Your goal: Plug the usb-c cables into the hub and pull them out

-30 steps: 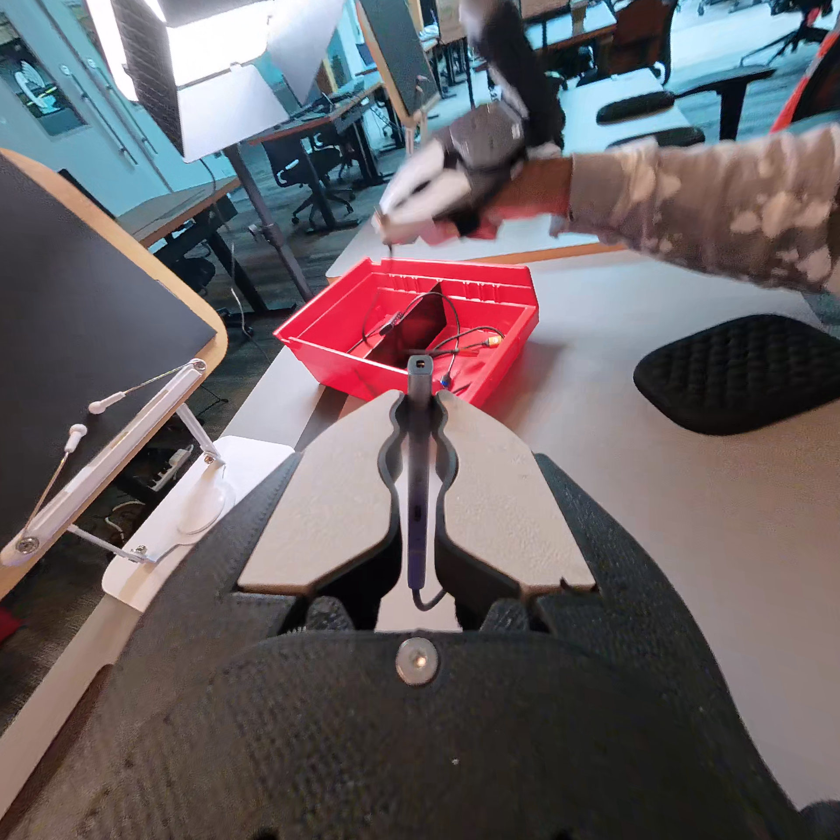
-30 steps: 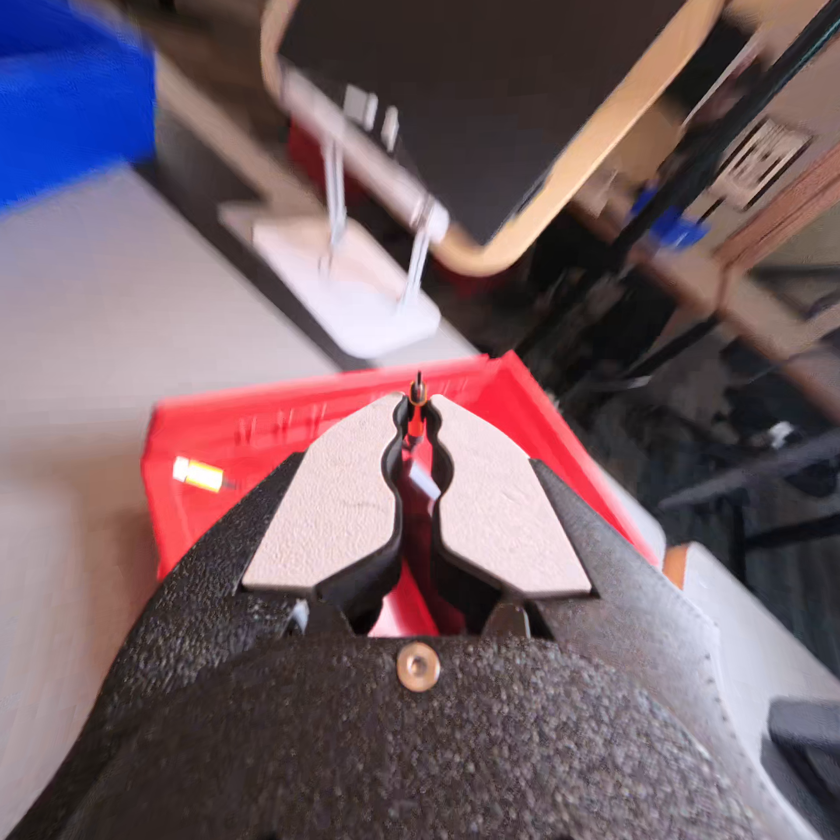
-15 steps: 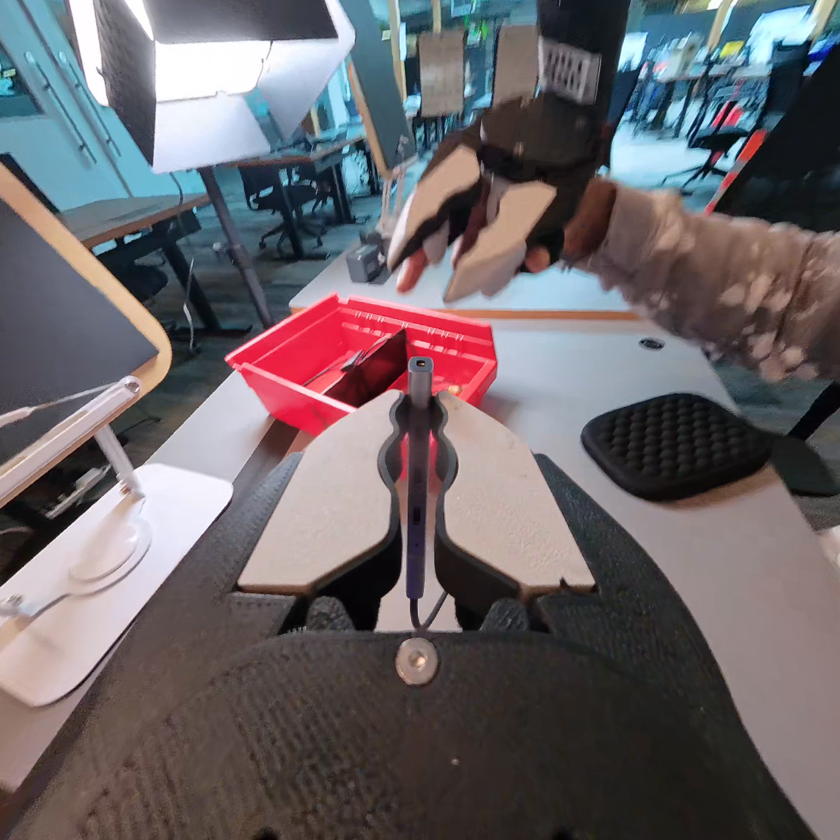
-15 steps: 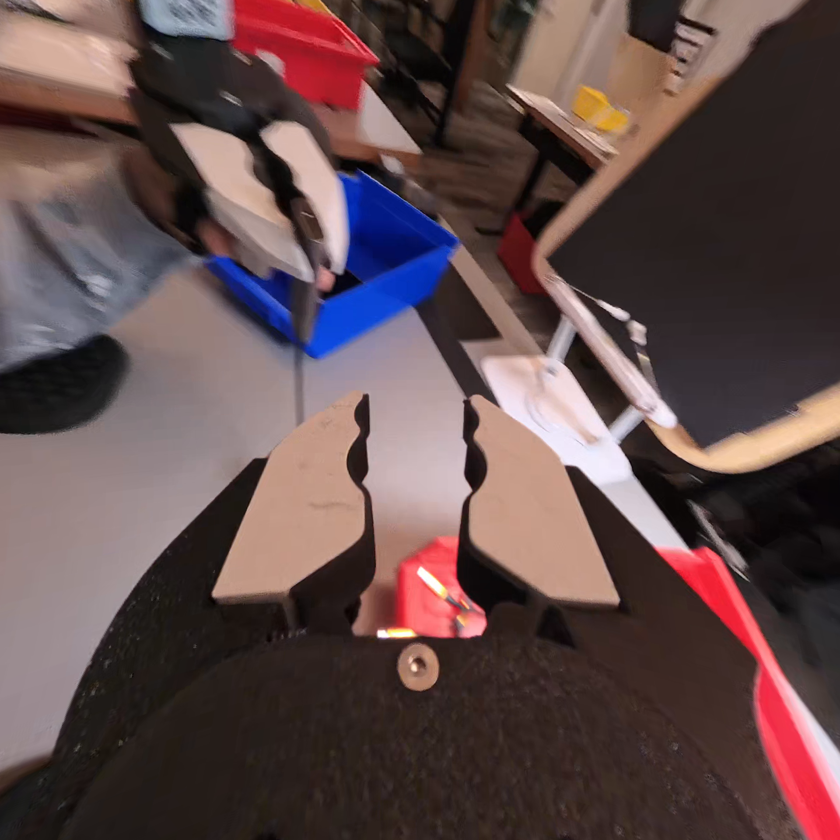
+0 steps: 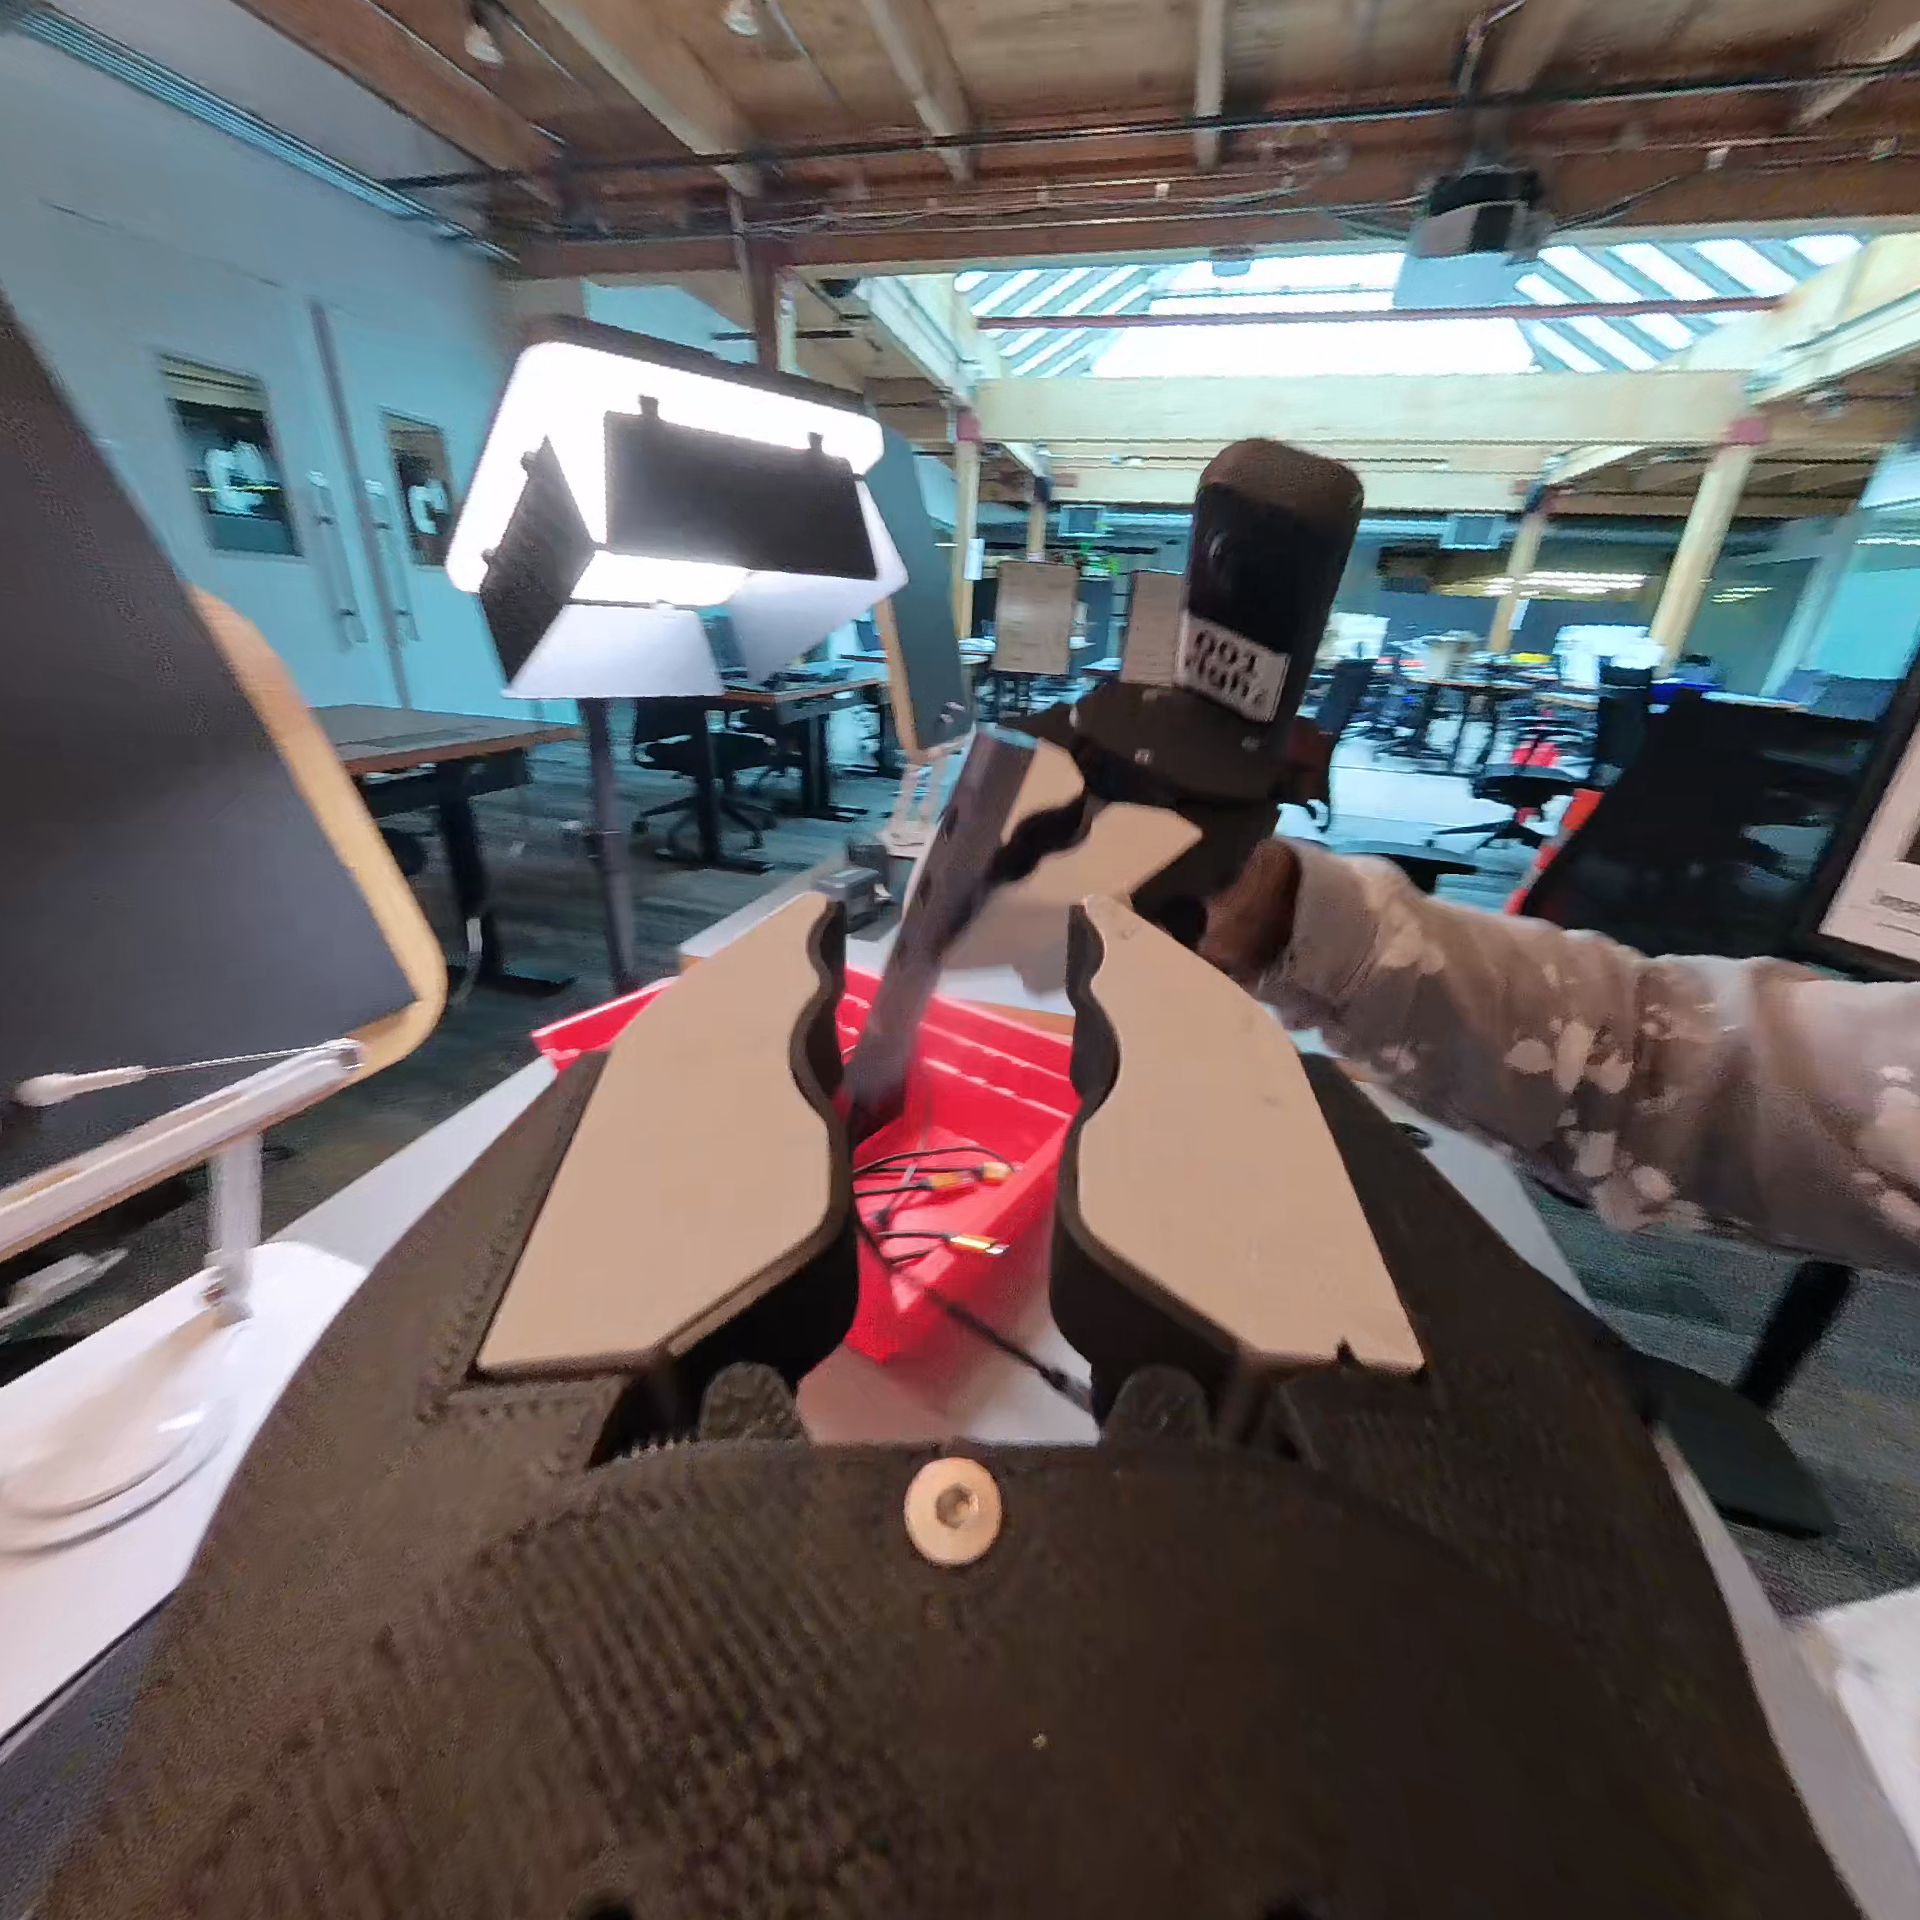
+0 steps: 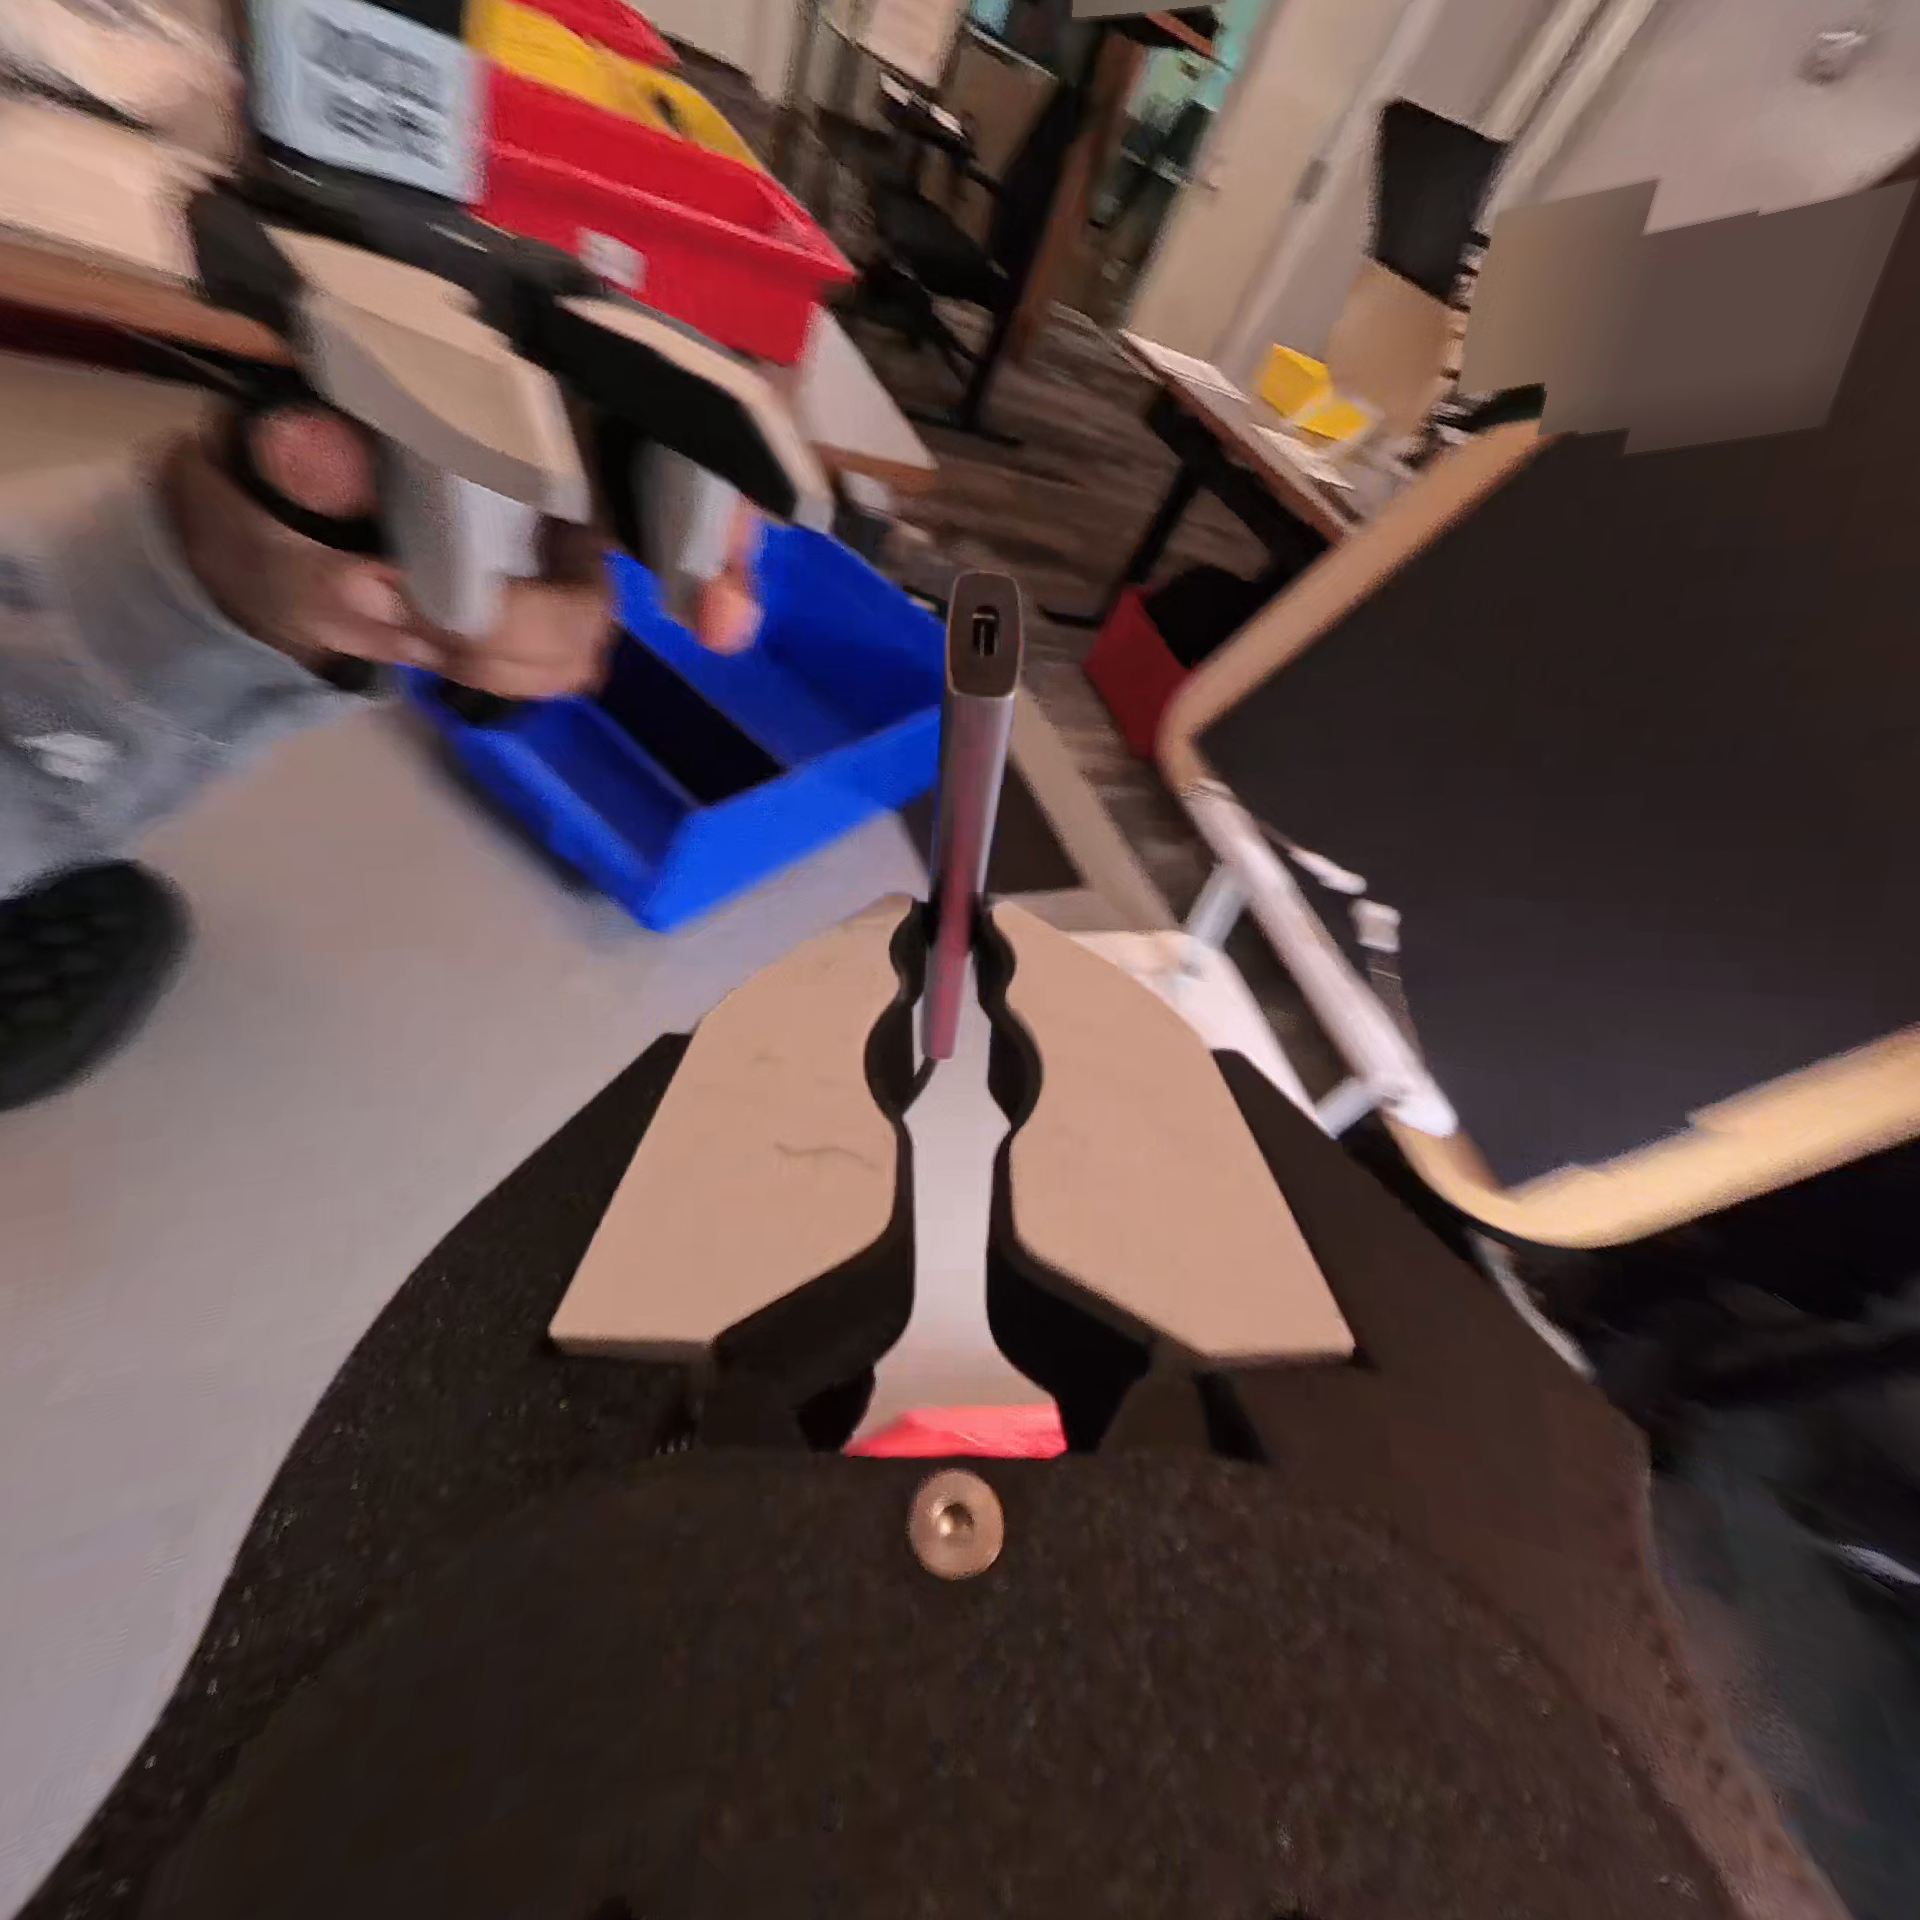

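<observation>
Right wrist view: right gripper (image 6: 948, 930) jaws pinch the hub (image 6: 971, 790) port-outward for plugging; left gripper (image 5: 948, 997) jaws gape empty above cables (image 5: 935, 1195).

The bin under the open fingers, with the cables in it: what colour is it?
Red. The bin shows best in the left wrist view.

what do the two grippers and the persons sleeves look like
Both grippers are alike: the left gripper and right gripper have a rough black textured body, a silver screw at its centre, and two flat grey-beige fingers with wavy black inner edges. A black handle bearing a white label rises from the right one. The sleeve is light grey with white blotches.
</observation>
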The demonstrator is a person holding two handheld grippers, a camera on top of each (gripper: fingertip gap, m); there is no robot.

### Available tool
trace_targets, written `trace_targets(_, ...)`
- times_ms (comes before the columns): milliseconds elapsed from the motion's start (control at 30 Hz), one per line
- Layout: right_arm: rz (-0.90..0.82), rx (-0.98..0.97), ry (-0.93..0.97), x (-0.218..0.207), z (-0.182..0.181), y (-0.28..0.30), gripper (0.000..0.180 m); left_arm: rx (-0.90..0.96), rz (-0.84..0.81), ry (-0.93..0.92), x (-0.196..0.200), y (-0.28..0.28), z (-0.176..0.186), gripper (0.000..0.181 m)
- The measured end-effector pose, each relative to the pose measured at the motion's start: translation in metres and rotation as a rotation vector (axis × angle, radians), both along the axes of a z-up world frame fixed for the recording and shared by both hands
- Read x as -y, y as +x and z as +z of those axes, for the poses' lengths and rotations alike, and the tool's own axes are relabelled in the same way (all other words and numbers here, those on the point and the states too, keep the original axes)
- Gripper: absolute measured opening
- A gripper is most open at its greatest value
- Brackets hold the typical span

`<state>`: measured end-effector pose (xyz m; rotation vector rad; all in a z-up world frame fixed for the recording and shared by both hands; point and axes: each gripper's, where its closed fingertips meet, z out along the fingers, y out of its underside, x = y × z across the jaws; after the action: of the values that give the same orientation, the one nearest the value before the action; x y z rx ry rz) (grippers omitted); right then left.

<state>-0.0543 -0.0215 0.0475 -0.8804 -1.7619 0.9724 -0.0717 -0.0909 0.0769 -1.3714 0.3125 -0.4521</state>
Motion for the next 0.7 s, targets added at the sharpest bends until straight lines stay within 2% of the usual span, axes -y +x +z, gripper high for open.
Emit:
trace_targets(167, -0.366, -0.060, 0.169, -0.120, 0.040, -0.005, 0.009, 0.001, 0.100, 0.003, 0.005, -0.026, 0.003, 0.040)
trace_targets(267, -0.588, -0.088, 0.254, -0.192, 0.043, -0.002, 0.009, -0.009, 0.132, -0.004, 0.004, -0.032, 0.002, 0.039)
trace_targets(333, -0.711, -0.093, 0.305, -0.234, 0.029, 0.001, 0.009, -0.018, 0.142, -0.008, 0.003, -0.033, 0.000, 0.038)
trace_targets(433, -0.812, -0.041, 0.369, -0.277, -0.013, 0.005, 0.009, -0.035, 0.157, -0.026, 0.001, -0.035, -0.003, 0.038)
trace_targets(600, -0.835, 0.096, 0.392, -0.301, -0.087, 0.008, 0.009, -0.080, 0.193, -0.056, -0.003, -0.039, -0.010, 0.037)
trace_targets(700, -0.812, 0.166, 0.401, -0.302, -0.113, 0.011, 0.009, -0.085, 0.200, -0.072, -0.006, -0.041, -0.014, 0.037)
